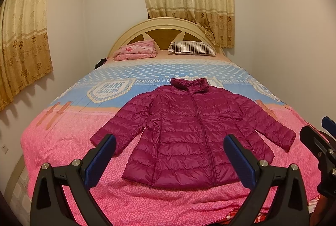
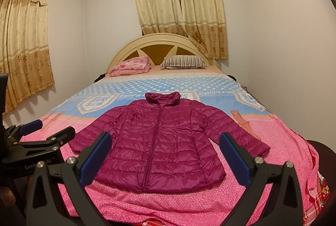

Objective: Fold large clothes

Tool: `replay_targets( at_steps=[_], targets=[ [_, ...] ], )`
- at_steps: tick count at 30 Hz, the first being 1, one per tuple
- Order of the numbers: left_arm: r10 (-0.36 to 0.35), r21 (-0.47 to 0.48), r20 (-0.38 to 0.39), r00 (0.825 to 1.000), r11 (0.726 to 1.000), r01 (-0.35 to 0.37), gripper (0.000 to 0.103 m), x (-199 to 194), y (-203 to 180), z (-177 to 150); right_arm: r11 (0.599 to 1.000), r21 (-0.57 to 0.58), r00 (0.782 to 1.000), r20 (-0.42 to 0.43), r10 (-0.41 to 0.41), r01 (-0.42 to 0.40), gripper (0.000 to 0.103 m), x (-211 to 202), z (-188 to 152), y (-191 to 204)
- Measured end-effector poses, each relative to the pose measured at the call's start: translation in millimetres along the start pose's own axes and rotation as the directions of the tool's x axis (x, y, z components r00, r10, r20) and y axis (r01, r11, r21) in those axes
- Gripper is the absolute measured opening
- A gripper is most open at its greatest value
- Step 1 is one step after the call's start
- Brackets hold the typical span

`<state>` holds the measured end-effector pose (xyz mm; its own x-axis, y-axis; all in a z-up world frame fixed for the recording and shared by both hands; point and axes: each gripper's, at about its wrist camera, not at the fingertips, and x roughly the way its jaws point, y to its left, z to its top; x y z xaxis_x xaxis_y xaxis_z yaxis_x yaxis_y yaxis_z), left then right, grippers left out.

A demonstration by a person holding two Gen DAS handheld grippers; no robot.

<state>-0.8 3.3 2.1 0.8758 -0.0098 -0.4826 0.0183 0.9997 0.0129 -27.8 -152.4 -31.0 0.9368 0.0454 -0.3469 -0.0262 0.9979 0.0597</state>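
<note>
A magenta quilted puffer jacket (image 1: 189, 127) lies flat and zipped on the bed, front up, collar toward the headboard, both sleeves spread out to the sides. It also shows in the right wrist view (image 2: 161, 139). My left gripper (image 1: 170, 158) is open and empty, held above the foot of the bed in front of the jacket's hem. My right gripper (image 2: 166, 154) is open and empty at about the same place, a little to the right. The right gripper shows at the right edge of the left wrist view (image 1: 319, 139), and the left gripper at the left edge of the right wrist view (image 2: 42, 133).
The bed has a pink and blue printed cover (image 1: 63, 142). A folded pink blanket (image 1: 136, 50) and a striped pillow (image 1: 192, 48) lie by the cream headboard (image 1: 166, 23). Walls stand close on both sides, with curtains (image 1: 23, 36) on the left and behind the bed.
</note>
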Motion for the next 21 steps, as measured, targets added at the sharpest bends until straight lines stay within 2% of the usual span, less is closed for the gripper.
replay_targets(
  at_steps=[21],
  targets=[
    [0.0, -0.004, 0.005, 1.0, 1.0, 0.0, 0.102, -0.2, 2.3, 0.4, 1.0, 0.002, 1.0, -0.001, 0.003, -0.003, 0.103, -0.3, -0.9, 1.5]
  ],
)
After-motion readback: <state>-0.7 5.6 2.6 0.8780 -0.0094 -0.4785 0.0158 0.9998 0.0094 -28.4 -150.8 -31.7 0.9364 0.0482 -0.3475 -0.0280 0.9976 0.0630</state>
